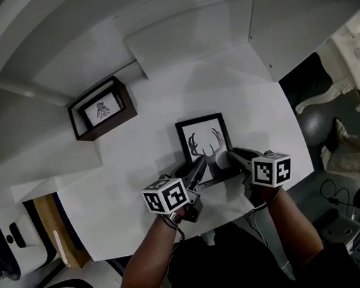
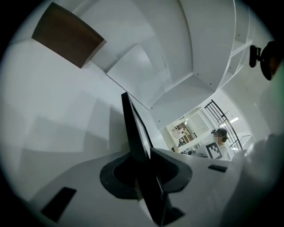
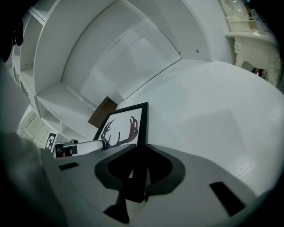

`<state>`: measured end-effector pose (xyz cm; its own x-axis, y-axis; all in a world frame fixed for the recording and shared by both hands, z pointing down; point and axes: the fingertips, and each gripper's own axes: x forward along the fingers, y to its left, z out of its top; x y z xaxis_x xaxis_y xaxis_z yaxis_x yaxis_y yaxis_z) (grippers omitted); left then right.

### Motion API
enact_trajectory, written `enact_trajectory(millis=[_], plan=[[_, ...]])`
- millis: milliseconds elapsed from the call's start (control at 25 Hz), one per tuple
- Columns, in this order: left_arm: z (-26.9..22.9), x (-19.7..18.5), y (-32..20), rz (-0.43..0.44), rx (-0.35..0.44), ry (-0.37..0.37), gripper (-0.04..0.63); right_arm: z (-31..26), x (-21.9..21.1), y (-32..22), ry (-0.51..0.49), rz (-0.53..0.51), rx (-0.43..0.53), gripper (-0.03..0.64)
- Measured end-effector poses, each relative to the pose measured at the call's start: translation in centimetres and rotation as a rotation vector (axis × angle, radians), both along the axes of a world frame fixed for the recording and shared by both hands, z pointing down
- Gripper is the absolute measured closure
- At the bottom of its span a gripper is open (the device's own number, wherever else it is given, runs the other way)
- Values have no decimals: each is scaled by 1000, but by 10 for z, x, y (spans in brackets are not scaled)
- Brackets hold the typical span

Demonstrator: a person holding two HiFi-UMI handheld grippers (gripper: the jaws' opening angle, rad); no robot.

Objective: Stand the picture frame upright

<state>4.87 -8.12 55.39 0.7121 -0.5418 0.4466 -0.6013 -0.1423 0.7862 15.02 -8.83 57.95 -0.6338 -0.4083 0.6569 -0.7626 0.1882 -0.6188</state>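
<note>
- Brown box frame (image 1: 100, 108), holding a small dark drawing on white, sits on the white table (image 1: 257, 95) ahead of the left gripper (image 1: 198, 169) and off to its left, well apart from it; from the left gripper view the same box frame (image 2: 66, 33) shows far up at the left
- Left gripper (image 2: 144, 170) is clenched on the left edge of the picture frame (image 1: 203, 138); in its own view the frame's black edge (image 2: 133, 133) runs straight out from between the two jaws, which press on it from either side
- Black picture frame with an antler print on white sits between the two grippers, directly ahead of both; its top edge points away from them and its face tilts up toward the head camera, and I cannot tell whether its lower edge touches the table
- Right gripper (image 1: 232, 158) is grasping the frame's right edge; in the right gripper view (image 3: 140, 170) the black side rail rises from between the jaws, the picture frame (image 3: 120, 128) spreads to the left of them, and the left gripper's pale finger (image 3: 86, 145) reaches in from that side
- White carved furniture (image 1: 354, 47) stands off the table, well to the right of the right gripper
</note>
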Motion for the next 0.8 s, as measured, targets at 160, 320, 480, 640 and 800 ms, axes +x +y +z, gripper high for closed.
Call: enact_trajectory(millis=[160,320,480,640,800], plan=[[0,-1,2,-6,-10,23,523,1,-2,1,26,-17,7,554],[-1,-2,7,-38,-47,108,553,2,-3,3,39,-35,14,555],[-7,-6,10,-73,-55,148,568,2,-7,6,37,-69,27,552],[-17,-11,15,-77,-34,156,574,-1,-12,12,-10,-82,17,535],[-27,-18,22,-75,-10,179,576,-5,-20,17,-59,-102,12,508]])
